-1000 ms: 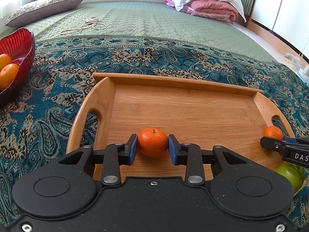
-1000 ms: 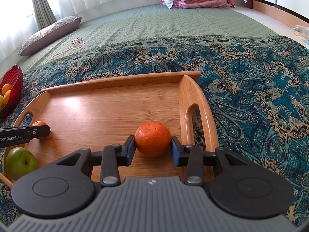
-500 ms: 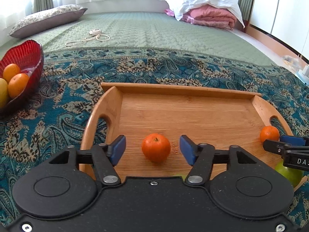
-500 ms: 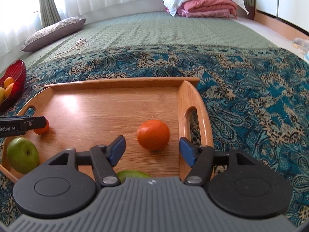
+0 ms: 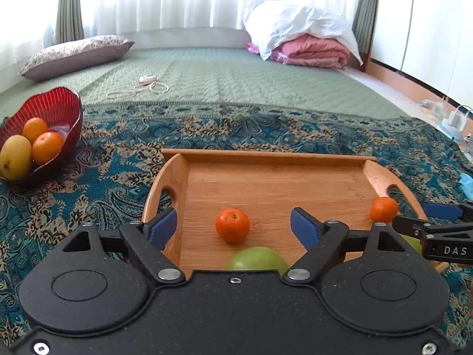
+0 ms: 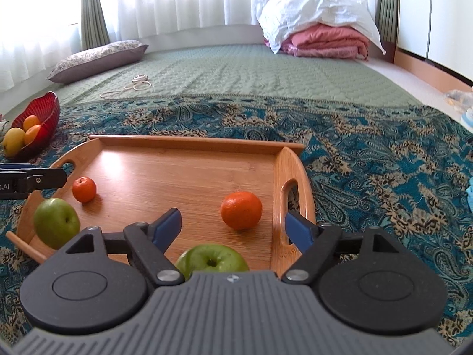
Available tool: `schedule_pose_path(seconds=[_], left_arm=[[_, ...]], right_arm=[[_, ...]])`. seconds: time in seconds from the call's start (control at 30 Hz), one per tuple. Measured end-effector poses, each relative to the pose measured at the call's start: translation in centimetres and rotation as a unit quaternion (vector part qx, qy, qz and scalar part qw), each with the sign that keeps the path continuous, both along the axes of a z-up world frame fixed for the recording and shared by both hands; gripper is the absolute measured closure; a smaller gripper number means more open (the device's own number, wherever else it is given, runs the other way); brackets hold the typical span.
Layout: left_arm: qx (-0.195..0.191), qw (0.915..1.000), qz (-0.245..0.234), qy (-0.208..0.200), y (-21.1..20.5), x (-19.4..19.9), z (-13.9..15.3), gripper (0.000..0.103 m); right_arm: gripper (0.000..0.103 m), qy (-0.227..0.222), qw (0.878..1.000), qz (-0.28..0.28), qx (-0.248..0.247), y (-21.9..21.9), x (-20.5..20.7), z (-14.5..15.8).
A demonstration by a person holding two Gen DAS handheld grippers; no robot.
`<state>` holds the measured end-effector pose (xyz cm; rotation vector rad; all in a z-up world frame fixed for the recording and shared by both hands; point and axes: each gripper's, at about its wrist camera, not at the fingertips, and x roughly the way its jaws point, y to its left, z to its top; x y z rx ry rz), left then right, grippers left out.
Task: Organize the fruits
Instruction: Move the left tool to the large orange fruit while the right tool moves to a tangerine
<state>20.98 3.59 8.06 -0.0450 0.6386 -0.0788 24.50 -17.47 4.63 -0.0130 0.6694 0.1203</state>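
Tangerine (image 5: 232,225) on tray (image 5: 275,156), untouched between left gripper's (image 5: 233,228) spread jaws.

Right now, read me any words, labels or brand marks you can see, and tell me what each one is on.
"DAS": white letters on the black side of the right gripper, cut off by the edge of the left wrist view.
"t.AI": white letters on the side of the left gripper, cut off at the edge of the right wrist view.
No other text shows on the wooden tray, the fruit or the bedding.
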Motion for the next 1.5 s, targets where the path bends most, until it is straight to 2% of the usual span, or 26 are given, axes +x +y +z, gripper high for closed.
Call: schedule_pose_path(seconds=[0.4,0.63,0.8,1.13,1.5], left_arm=[[0.003,0.9988,-0.032,-0.036,-1.7,-5.3,1.1,0.008],[0.0,0.998,-0.046,-0.044,-2.7,-8.4,0.8,0.003],[0.017,0.9966,-0.063,-0.05,-3.7,-10.4,0.0,0.001],[0.021,0.9936,-0.104,-0.039,-4.8,-13.8,-2.0,0.0],[0.009,0.9927,-0.119,-0.016,-5.2,-16.0,-3.5,0.0]], right_arm=[[0.013,-0.036,0.999,0.022,-0.006,0.8,-3.7,1.0],[0.012,-0.054,0.998,0.036,-0.006,1.1,-6.4,1.1],[0.012,-0.068,0.997,0.04,-0.025,1.4,-8.5,0.6],[0.012,-0.075,0.994,0.06,-0.06,1.4,-12.2,-1.0],[0.011,-0.068,0.991,0.077,-0.086,1.2,-14.6,-2.5]])
